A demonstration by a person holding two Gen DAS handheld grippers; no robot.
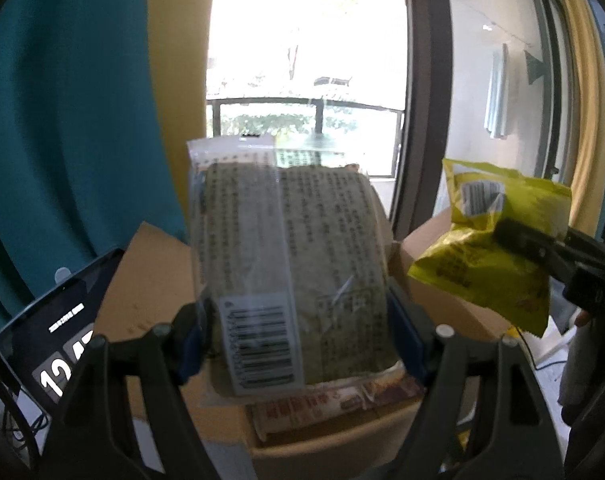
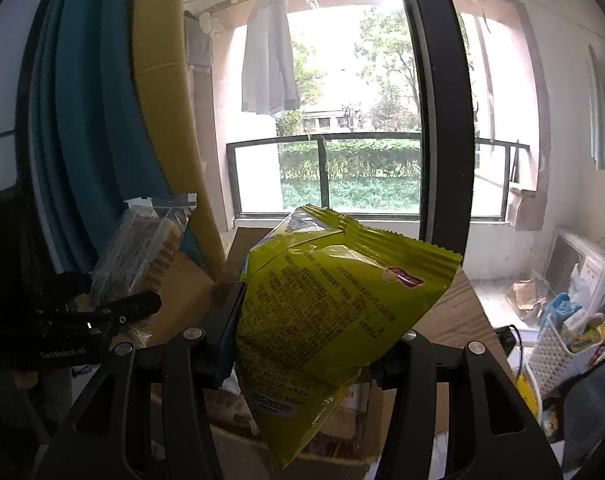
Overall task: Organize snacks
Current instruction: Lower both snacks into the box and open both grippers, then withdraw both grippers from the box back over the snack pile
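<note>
Blue-padded fingers (image 1: 406, 336) of the left gripper (image 1: 298, 332) sit nearest the lens, pinching a clear-wrapped packet of greenish cakes (image 1: 294, 264) by its two long sides, barcode end low and the printed back facing the camera. Just below and beyond those tongs gapes an open cardboard box (image 1: 154, 280) with at least one reddish-brown snack pack (image 1: 334, 400) already lying inside. To the right of the left tongs, and a little higher, the right gripper (image 2: 302, 344) clamps a yellow-green chip bag (image 2: 322, 312) across its lower half, the crimped top tipped up and away.

Judging by this, the sorting is partway through: something is already boxed, two snacks are in the air over the carton, and neither has been set down yet. How many remain elsewhere cannot be told, though a white basket (image 2: 558, 344) of small items stands well off to the right of the right tongs.

Both tools point forward and somewhat downward toward the box, side by side, each at about the same height.
</note>
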